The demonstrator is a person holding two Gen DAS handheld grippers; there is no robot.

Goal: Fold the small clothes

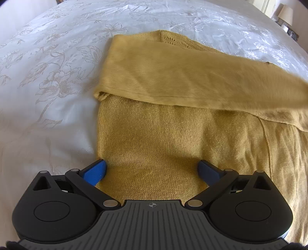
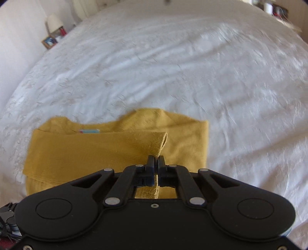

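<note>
A mustard-yellow knit sweater (image 1: 154, 138) lies on a white bed. In the left wrist view one sleeve (image 1: 192, 77) stretches across the body toward the right, blurred. My left gripper (image 1: 152, 171) is open with its blue pads apart, hovering over the sweater's lower left part and holding nothing. In the right wrist view my right gripper (image 2: 156, 160) is shut on the sleeve end (image 2: 158, 143) and holds it above the sweater body (image 2: 96, 150). A small label (image 2: 89, 131) shows at the neck.
The white embroidered bedspread (image 1: 53, 80) surrounds the sweater on all sides (image 2: 192, 67). A bedside table with a lamp (image 2: 54, 23) stands beyond the bed's far left corner in the right wrist view. A lamp (image 1: 285, 14) also shows at the top right of the left wrist view.
</note>
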